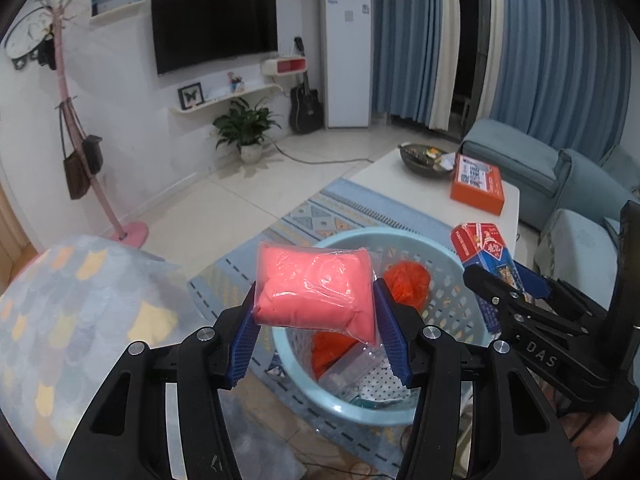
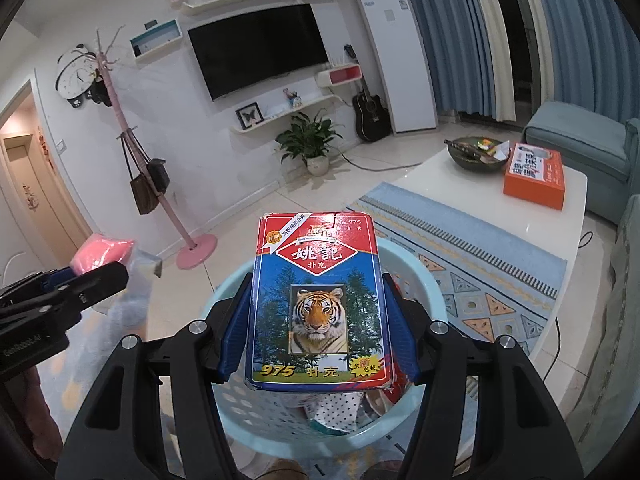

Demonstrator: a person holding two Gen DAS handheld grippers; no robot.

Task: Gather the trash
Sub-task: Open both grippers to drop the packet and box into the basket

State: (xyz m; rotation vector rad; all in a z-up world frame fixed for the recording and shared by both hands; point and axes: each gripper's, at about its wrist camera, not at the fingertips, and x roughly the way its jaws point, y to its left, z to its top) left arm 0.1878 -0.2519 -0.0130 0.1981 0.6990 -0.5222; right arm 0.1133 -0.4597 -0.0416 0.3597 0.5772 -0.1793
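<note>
Trash shows first in the left wrist view: a pink packet in clear wrap is pinched between the blue pads of the left gripper, whose jaws are closed on its two sides. The packet hangs above the left rim of a pale blue basket, which sits at about 5 o'clock from the packet. Inside the basket lie orange wrappers, a clear plastic piece and a dotted scrap. At 3 o'clock the right gripper reaches in from the edge, clamped on a red and blue card box. At 1 o'clock stands a white table carrying an orange box and a dark bowl.

In the right wrist view the card box, printed with a tiger, stands upright between the pads of the right gripper, jaws tight on its long edges, right over the basket. At 9 o'clock the left gripper carries the pink packet; whether it is over the basket rim from here is hard to say. The table lies at 2 o'clock
</note>
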